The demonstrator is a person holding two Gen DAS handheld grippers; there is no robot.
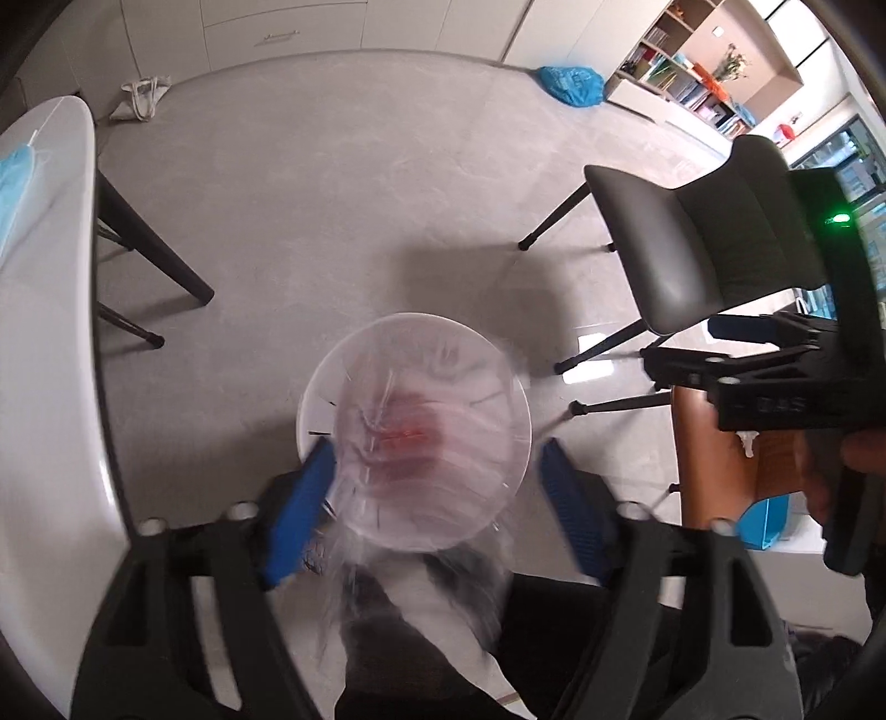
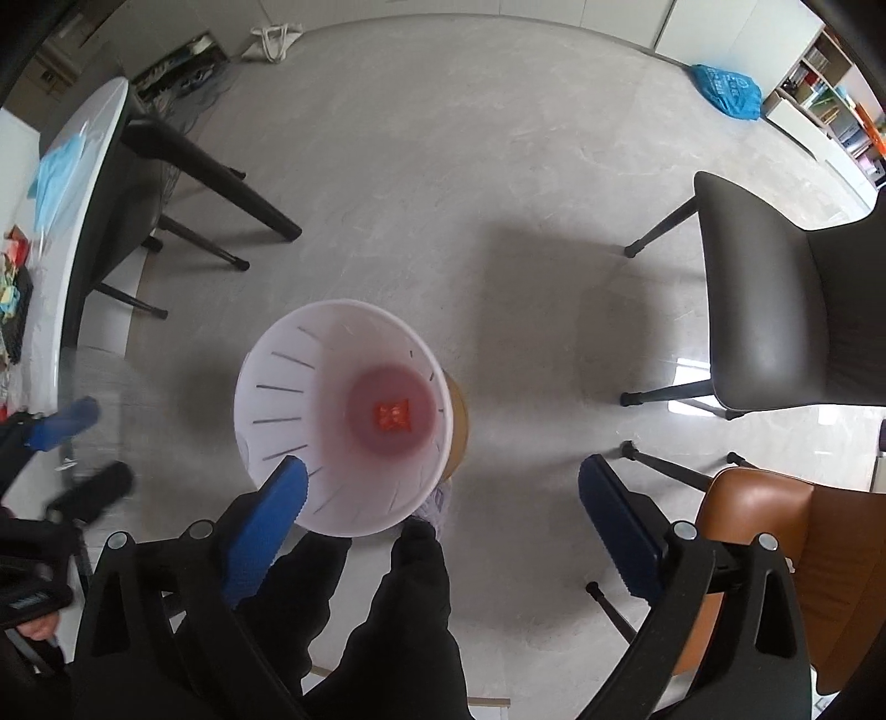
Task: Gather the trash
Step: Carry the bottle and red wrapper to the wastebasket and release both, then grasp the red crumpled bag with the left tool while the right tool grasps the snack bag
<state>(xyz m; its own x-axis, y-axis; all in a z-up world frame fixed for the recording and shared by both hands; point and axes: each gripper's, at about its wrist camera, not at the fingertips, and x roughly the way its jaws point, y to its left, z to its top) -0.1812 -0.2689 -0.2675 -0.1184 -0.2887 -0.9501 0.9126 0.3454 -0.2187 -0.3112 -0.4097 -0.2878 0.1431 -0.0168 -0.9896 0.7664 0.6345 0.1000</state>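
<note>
Bin (image 2: 288, 387), white and slotted, holds red scrap (image 2: 392, 415); right claw (image 2: 443, 520) spread, left claw (image 1: 437, 498) spread, clear plastic (image 1: 432, 432) blurred between.

Grey floor (image 2: 421, 183) and white table (image 2: 77, 232), seen from above.

On the floor: white slotted bin (image 2: 288, 387) near the middle, a red scrap (image 2: 393, 415) at its bottom; grey chair (image 2: 775, 310) to the right, brown chair (image 2: 775, 554) just below it; blue bag (image 2: 728, 91) far off by the shelves, white tote (image 2: 274, 41) by the far wall; dark table legs (image 2: 221, 177) at left. On the table, along the left edge: light blue mask (image 2: 55, 177) lying flat, then small colourful bits (image 2: 16, 249) nearer, too small to identify.
</note>
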